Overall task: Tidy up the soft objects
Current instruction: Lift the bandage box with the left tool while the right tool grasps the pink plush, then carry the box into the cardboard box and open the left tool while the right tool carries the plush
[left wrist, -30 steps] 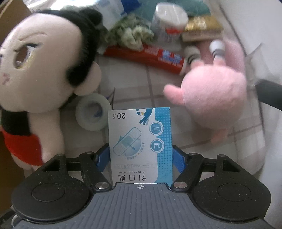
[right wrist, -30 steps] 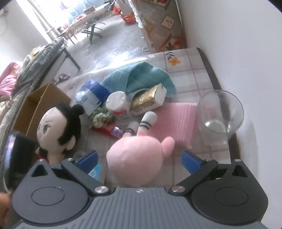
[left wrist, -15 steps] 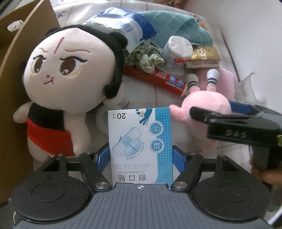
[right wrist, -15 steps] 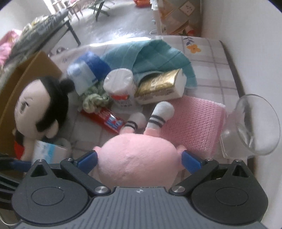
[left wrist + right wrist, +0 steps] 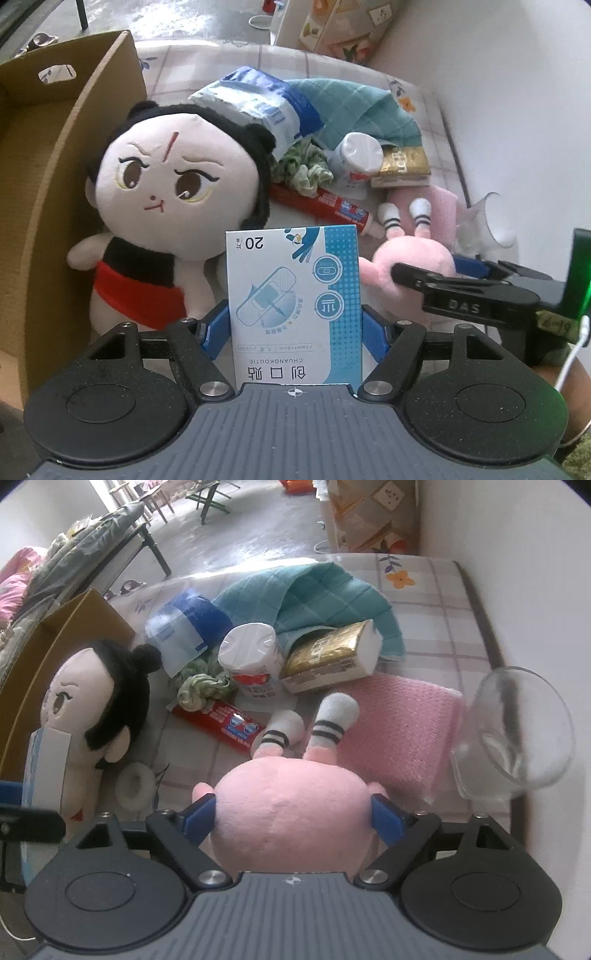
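Observation:
My left gripper (image 5: 293, 321) is shut on a blue-and-white plaster box (image 5: 291, 295), held upright above the table. My right gripper (image 5: 293, 812) is closing on a pink plush toy (image 5: 291, 805), and its blue pads touch both sides of the body. The toy's white striped feet point away from me. In the left wrist view the right gripper (image 5: 436, 269) reaches in from the right over the pink plush toy (image 5: 417, 251). A black-haired doll (image 5: 173, 173) in red and black lies against the cardboard box (image 5: 55, 147).
Teal cloth (image 5: 314, 590), pink towel (image 5: 399, 723), green scrunchie (image 5: 203, 686), gold tissue pack (image 5: 325, 653), white paper roll (image 5: 251, 657), red toothpaste tube (image 5: 221, 720) and a tape ring (image 5: 135, 786) crowd the checked tabletop. A clear glass cup (image 5: 517, 731) stands by the right wall.
My left gripper has risen with the plaster box, bringing the cardboard box into sight. My right gripper came down around the pink plush and its jaws narrowed onto it.

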